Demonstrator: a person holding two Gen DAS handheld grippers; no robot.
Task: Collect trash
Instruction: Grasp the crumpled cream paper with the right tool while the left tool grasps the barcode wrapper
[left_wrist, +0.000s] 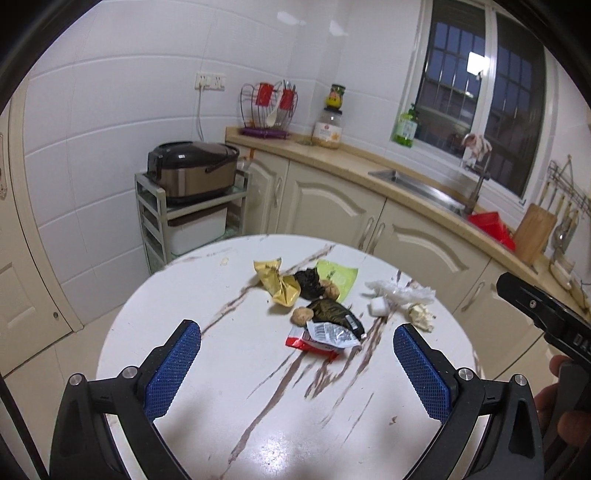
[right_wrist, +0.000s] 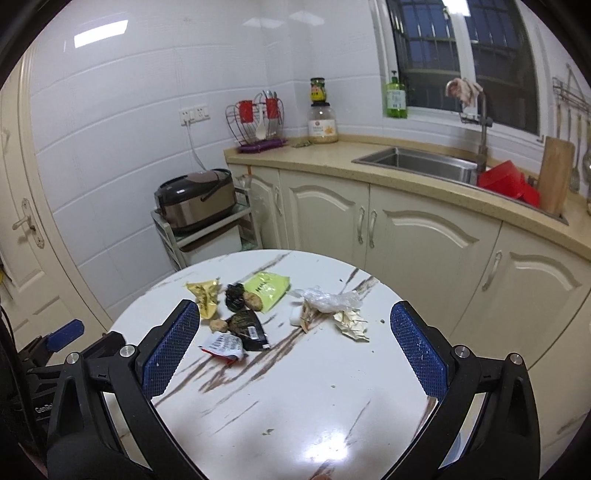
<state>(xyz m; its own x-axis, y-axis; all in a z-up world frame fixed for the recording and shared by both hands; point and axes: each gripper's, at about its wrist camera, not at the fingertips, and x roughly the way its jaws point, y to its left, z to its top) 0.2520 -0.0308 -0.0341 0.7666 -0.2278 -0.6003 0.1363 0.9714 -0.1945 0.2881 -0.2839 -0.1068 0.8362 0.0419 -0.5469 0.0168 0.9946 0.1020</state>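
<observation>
Trash lies in a loose pile on the far half of a round white marbled table (left_wrist: 258, 424) (right_wrist: 295, 406). It includes a yellow wrapper (left_wrist: 277, 282) (right_wrist: 203, 297), a light green packet (left_wrist: 338, 277) (right_wrist: 267, 286), dark crumpled wrappers (left_wrist: 332, 314) (right_wrist: 247, 326), a red and white packet (left_wrist: 321, 338) (right_wrist: 223, 347), clear plastic film (left_wrist: 402, 291) (right_wrist: 328, 299) and crumpled paper (left_wrist: 419, 314) (right_wrist: 351, 323). My left gripper (left_wrist: 297, 334) is open and empty above the table's near side. My right gripper (right_wrist: 295, 314) is open and empty, also short of the pile.
A kitchen counter (right_wrist: 369, 162) with a steel sink (right_wrist: 417, 162), a red basin (right_wrist: 508, 184) and a cutting board (right_wrist: 554, 177) runs behind and right of the table. A rice cooker (left_wrist: 192, 171) sits on a low rack at the left. Cabinet doors stand close behind the table.
</observation>
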